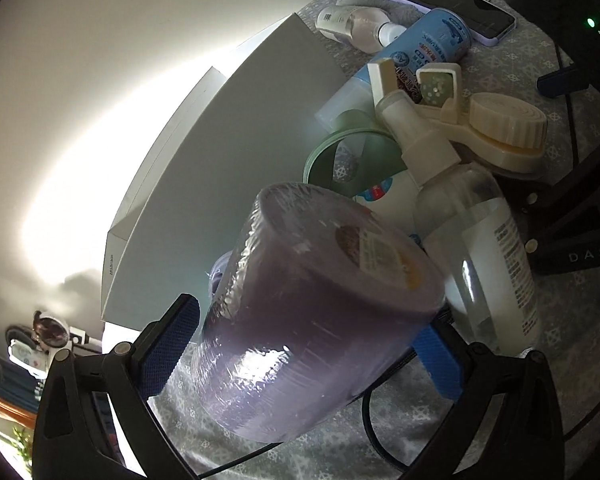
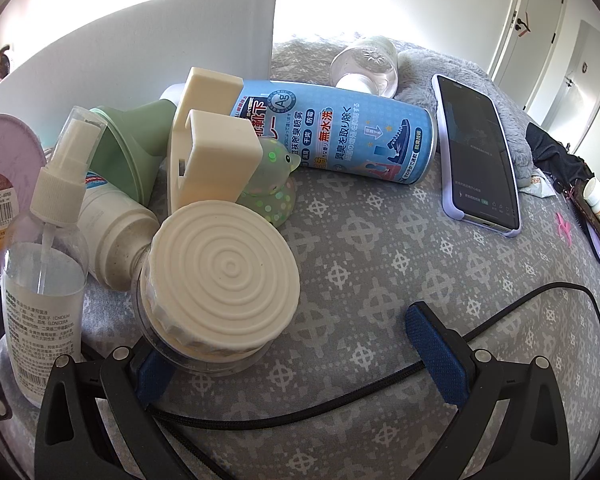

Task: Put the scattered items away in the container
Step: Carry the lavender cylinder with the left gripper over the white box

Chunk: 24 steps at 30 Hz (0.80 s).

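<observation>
Holding the purple roll point(image 1: 312, 304) in my left gripper point(image 1: 304, 344); right gripper point(image 2: 296, 364) spread empty; nearly everything, including the blue can point(image 2: 340, 136) mid-frame, remains unpacked on the bed point(image 2: 380, 272).

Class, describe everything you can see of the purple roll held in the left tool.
The purple roll is a squat cylinder sealed in shiny, crinkled clear film, with a barcode sticker on its flat end. It sits tilted between the left tool, whose blue pads press its sides. It appears raised above the grey patterned cloth, beside a clear spray bottle.
</observation>
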Each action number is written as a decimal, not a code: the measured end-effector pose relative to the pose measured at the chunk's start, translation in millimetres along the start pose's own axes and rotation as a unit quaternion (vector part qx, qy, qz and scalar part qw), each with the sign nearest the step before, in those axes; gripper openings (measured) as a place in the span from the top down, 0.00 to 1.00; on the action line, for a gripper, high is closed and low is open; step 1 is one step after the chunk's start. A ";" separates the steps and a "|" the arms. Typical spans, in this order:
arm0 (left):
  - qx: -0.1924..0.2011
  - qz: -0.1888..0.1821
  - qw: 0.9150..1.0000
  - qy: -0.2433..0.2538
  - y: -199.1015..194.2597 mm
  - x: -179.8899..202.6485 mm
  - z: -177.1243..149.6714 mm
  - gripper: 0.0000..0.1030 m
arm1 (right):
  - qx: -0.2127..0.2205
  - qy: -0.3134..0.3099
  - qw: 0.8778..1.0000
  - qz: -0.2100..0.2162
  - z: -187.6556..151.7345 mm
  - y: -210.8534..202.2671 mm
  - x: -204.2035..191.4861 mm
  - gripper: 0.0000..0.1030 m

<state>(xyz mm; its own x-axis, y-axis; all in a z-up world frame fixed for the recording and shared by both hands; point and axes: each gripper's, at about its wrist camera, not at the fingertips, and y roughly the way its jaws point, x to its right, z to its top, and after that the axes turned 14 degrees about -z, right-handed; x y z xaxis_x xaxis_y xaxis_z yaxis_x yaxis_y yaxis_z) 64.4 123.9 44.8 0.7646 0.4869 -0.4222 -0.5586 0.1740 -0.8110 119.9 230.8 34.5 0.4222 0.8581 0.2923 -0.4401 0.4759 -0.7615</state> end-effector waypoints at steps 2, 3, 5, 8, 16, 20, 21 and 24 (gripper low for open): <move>0.007 -0.011 1.000 -0.022 -1.2 -9.5 1.1 0.08 | 0.000 0.000 1.000 0.000 0.0 0.1 0.0 0.00; 0.012 -0.021 0.999 -0.036 -3.3 -15.0 1.0 0.08 | 0.000 0.000 1.000 0.000 0.1 0.2 0.0 0.00; 0.021 -0.034 0.997 -0.060 -7.4 -25.3 -0.3 0.09 | 0.000 0.000 1.000 0.000 0.4 0.7 1.1 0.00; 0.036 -0.041 0.995 -0.082 -15.0 -37.3 -3.7 0.12 | 0.000 0.000 1.000 0.000 0.4 0.6 0.9 0.00; 0.085 -0.073 0.980 -0.162 -38.9 -63.1 -18.3 0.19 | 0.000 0.000 1.000 0.000 0.5 0.9 0.8 0.00; 0.104 -0.081 0.974 -0.186 -50.1 -60.5 -21.2 0.20 | 0.000 0.000 1.000 0.000 0.4 0.6 0.8 0.00; 0.109 -0.082 0.972 -0.190 -54.1 -62.6 -22.4 0.20 | 0.000 0.000 1.000 0.000 0.5 0.9 0.8 0.00; 0.126 -0.084 0.968 -0.200 -68.2 -71.8 -26.3 0.20 | 0.000 0.000 1.000 0.000 0.5 0.9 0.7 0.00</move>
<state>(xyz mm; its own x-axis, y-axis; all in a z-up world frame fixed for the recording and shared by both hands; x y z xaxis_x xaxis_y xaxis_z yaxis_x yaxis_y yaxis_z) 56.0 54.5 119.7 0.6934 0.7179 -0.0615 -0.5365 0.4575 -0.7092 119.4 232.0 34.4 0.4221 0.8581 0.2922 -0.4399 0.4757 -0.7617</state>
